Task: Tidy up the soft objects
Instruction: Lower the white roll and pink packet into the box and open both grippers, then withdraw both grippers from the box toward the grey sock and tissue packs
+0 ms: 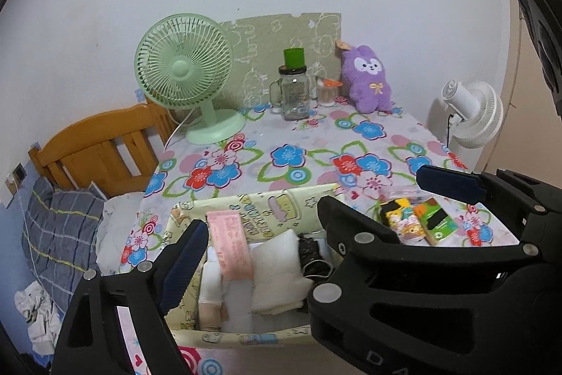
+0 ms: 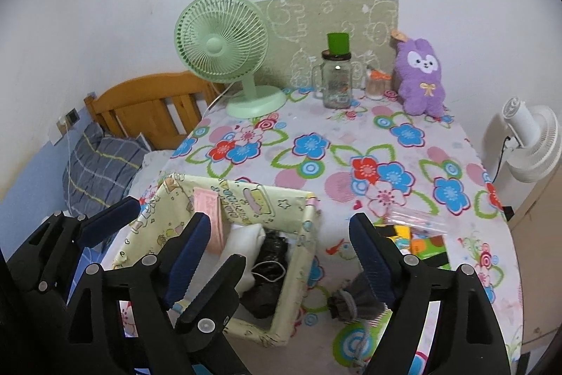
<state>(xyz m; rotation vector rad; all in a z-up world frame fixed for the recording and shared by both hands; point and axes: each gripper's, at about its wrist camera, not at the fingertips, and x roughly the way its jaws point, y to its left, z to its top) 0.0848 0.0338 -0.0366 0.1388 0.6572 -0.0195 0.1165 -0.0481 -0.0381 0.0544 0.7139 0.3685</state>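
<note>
One flowered table (image 2: 316,129), two fans on view, green (image 2: 224,48) and white (image 2: 530,143). One fabric box (image 2: 302,255) holds one white pad (image 2: 246,239), one pink pack (image 2: 210,217). Left gripper (image 2: 154,224) and right gripper (image 2: 281,255), jaws spread, both empty. One grey sock (image 2: 347,303) lies beside the box.

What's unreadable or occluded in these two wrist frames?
- Storage box floor: right wrist view, black gripper arms cover its near half.
- Grey item: partly behind the right gripper finger; identity unclear.
- Colourful packets: left wrist view, fingers overlap them; print too small.
</note>
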